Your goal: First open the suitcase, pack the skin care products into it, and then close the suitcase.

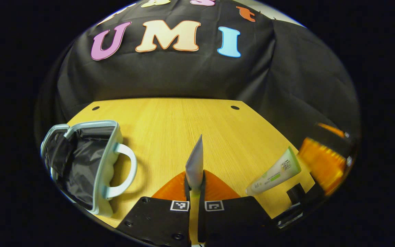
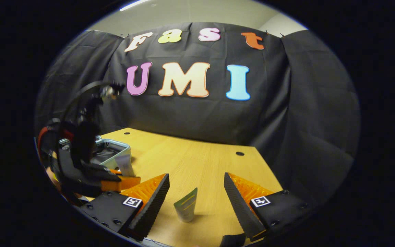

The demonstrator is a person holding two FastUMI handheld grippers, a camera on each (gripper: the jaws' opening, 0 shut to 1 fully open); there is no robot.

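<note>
While clamped, tube (image 1: 195,164) crimp-end up.

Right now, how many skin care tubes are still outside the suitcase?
2: a pale grey tube clamped in the left tool, and a white green-capped tube on the wooden table. Others may be hidden.

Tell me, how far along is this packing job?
The suitcase already lies open. The left gripper holds a grey tube, not yet packed. A white-and-green tube stands on the table between the open right gripper's fingers. Packing both and closing remain.
</note>
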